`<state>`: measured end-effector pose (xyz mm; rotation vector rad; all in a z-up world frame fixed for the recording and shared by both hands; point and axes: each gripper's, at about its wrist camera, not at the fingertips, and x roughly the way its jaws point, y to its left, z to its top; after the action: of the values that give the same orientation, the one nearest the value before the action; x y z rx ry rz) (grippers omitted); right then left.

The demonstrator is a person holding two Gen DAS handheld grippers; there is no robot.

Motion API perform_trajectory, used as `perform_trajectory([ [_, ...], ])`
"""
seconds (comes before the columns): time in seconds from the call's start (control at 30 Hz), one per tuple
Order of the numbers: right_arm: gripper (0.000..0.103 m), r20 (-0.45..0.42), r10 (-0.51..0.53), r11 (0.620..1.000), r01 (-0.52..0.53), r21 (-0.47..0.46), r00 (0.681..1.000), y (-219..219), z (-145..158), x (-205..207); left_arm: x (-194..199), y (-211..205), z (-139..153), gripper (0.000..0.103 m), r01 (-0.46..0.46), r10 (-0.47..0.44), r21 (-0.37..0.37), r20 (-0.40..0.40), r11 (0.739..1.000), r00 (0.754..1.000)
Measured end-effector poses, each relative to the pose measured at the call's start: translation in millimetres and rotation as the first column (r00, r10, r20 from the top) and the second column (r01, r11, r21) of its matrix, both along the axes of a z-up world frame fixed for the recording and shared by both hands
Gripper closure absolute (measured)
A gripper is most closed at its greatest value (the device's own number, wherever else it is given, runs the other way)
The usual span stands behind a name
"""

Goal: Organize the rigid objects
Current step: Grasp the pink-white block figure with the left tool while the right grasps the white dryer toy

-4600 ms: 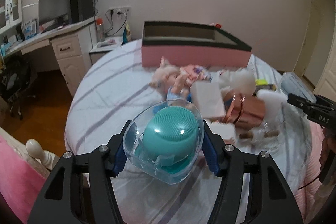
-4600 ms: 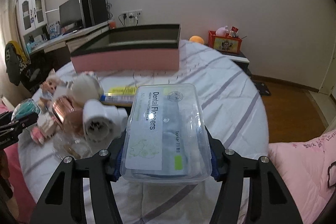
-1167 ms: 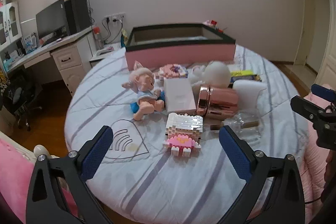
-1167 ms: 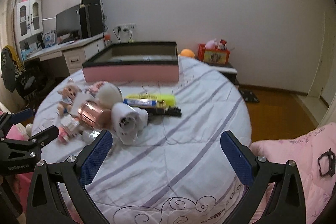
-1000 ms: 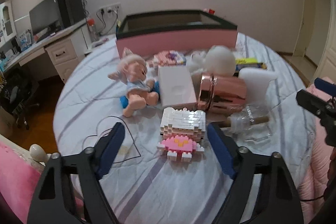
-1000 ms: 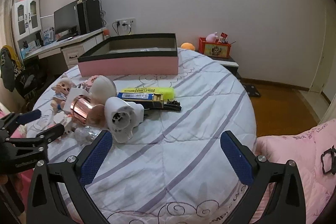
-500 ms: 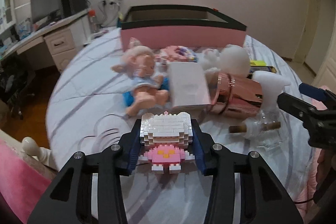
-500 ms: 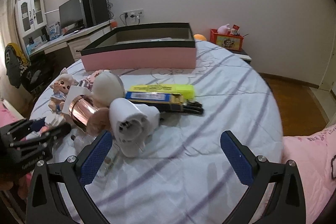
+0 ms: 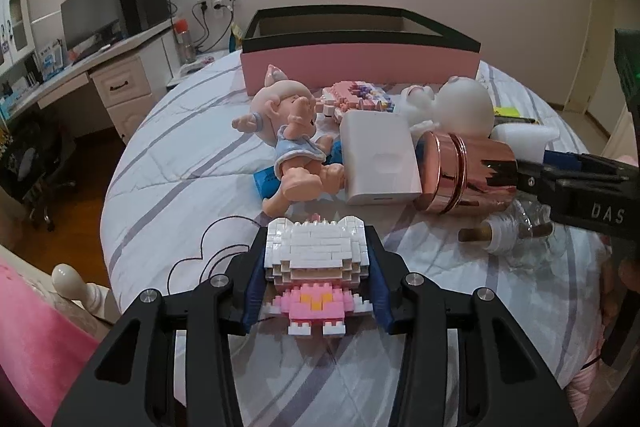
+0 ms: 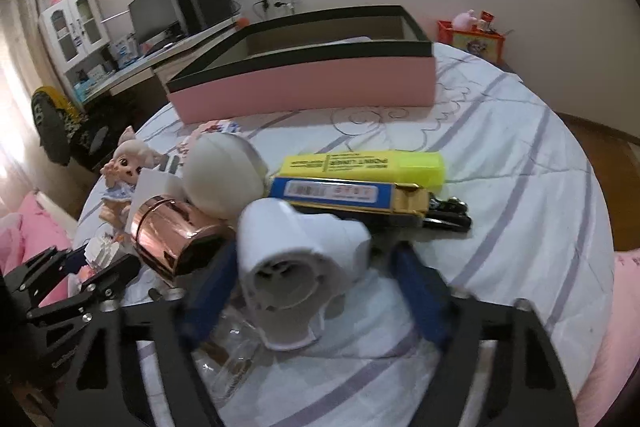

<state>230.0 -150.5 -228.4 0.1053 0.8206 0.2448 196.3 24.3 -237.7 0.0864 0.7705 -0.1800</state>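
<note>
My left gripper [image 9: 316, 287] is shut on a white and pink block figure [image 9: 316, 267] at the near edge of the round bed. My right gripper [image 10: 312, 267] is open, its blue pads on either side of a white plastic gadget [image 10: 296, 259] without touching it. The pink box with a black rim [image 9: 360, 67] stands open at the far side, also in the right wrist view [image 10: 312, 87]. Between lie a doll [image 9: 296, 143], a white case [image 9: 380, 163] and a rose-gold cylinder [image 9: 464, 175].
A yellow box [image 10: 364, 163], a blue-gold box [image 10: 348, 195] and black pens [image 10: 444, 215] lie behind the gadget. A clear glass bottle [image 9: 516, 239] lies by the cylinder. A white ball-shaped toy [image 10: 224, 179] is beside it. A desk [image 9: 80, 75] stands far left.
Both grippers let go of the earlier containers and came back open. The left one closed on the block figure. The right one moved in around the white gadget and narrowed.
</note>
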Motion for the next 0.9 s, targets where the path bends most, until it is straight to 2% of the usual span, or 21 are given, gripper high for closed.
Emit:
perform_trajectory([
  [0.07,0.029,0.010,0.013,1.000,-0.013,-0.003,1.000,-1,1,-2,-1,0,1,0.059,0.003,-0.003,0.001,0.004,1.000,1.000],
  [0.13,0.040,0.029,0.029,0.999,-0.029,0.014,0.999,-3,3,-7,-2,0,3,0.059,0.002,-0.002,-0.003,0.005,1.000,1.000],
  [0.27,0.040,0.050,0.002,0.998,0.001,-0.070,0.999,-5,5,-18,-4,-3,5,0.059,0.002,-0.002,-0.004,0.010,1.000,1.000],
  [0.53,0.040,0.078,-0.044,0.996,0.049,-0.068,0.996,-25,12,-37,-13,-15,24,0.059,0.030,-0.029,-0.011,0.057,1.000,0.998],
  [0.77,0.040,0.175,-0.056,0.996,0.067,-0.052,0.983,-29,40,-49,-16,-28,52,0.059,0.046,-0.045,-0.004,0.126,0.999,0.991],
  [0.9,0.040,0.237,-0.050,0.997,0.063,-0.047,0.970,-24,60,-55,-19,-34,74,0.059,0.044,-0.042,-0.006,0.191,0.999,0.981],
])
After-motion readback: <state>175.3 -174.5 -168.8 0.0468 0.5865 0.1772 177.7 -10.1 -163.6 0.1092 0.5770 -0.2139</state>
